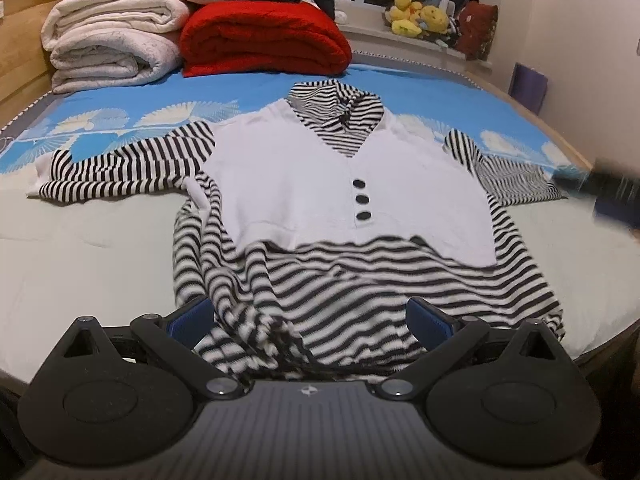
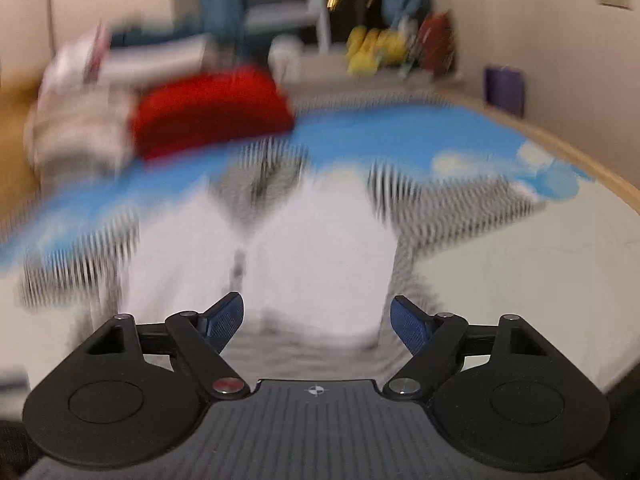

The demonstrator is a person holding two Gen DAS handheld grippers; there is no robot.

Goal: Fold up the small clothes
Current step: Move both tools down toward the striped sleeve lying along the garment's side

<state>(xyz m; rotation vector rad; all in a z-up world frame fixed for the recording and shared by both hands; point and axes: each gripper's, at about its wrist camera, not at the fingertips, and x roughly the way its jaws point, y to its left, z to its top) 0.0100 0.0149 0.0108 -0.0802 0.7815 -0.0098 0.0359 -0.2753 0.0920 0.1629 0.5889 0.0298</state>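
1. Striped shirt (image 1: 348, 184) w/ white vest front – lying spread flat on the bed (image 1: 80, 264), sleeves out to both sides, hood pointing twd far end; lower hem bunching up nr the left gripper.
2. Left gripper (image 1: 310, 320) – hovering at the shirt's near hem, jaws standing wide apart, holding nothing.
3. Right gripper (image 2: 316, 320) – hanging over the shirt's white front, jaws apart, nothing btwn them; its view is smearing w/ motion blur.
4. Three black buttons (image 1: 362, 199) – sitting in a row down the vest centre.
5. Red blanket (image 1: 264, 38) – lying folded at far end, touching white blankets (image 1: 108, 44) stacked beside it.
6. Plush toys (image 1: 420, 16) – sitting on the sill beyond the bed.
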